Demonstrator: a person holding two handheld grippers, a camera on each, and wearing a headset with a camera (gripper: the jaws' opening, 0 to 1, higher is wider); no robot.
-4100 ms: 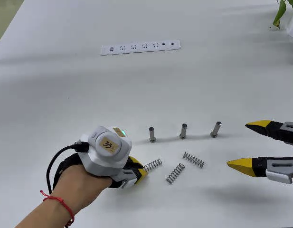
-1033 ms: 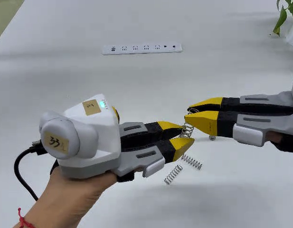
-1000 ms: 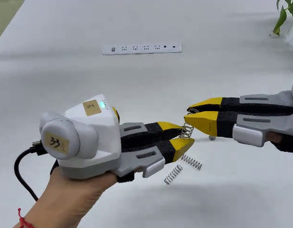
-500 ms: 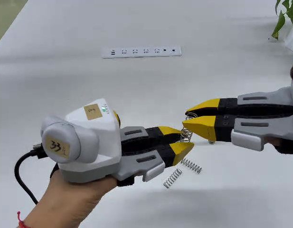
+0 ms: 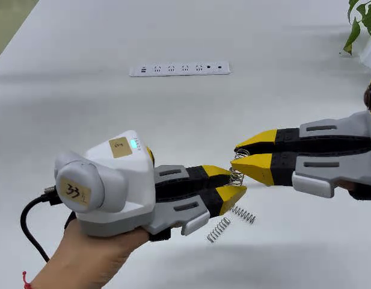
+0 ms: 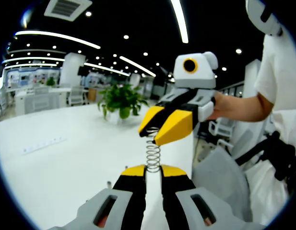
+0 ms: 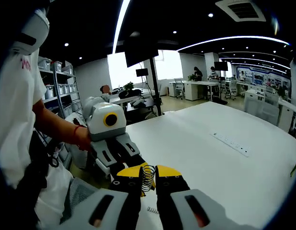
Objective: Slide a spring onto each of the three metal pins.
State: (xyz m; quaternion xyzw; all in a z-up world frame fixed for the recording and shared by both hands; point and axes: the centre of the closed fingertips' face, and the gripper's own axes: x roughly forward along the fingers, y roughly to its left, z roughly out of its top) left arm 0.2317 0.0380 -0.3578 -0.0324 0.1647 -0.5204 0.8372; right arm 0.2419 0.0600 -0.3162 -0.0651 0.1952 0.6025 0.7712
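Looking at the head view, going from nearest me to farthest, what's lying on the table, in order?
Nearer loose spring → second loose spring → power strip → plant. The held spring, pinched between the left gripper and the right gripper, is up off the table, so it is left out.

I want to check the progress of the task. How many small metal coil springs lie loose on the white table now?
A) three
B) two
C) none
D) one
B: one loose metal coil spring and a second loose spring lie on the white table, while the third spring is held in the air between the left gripper and the right gripper.
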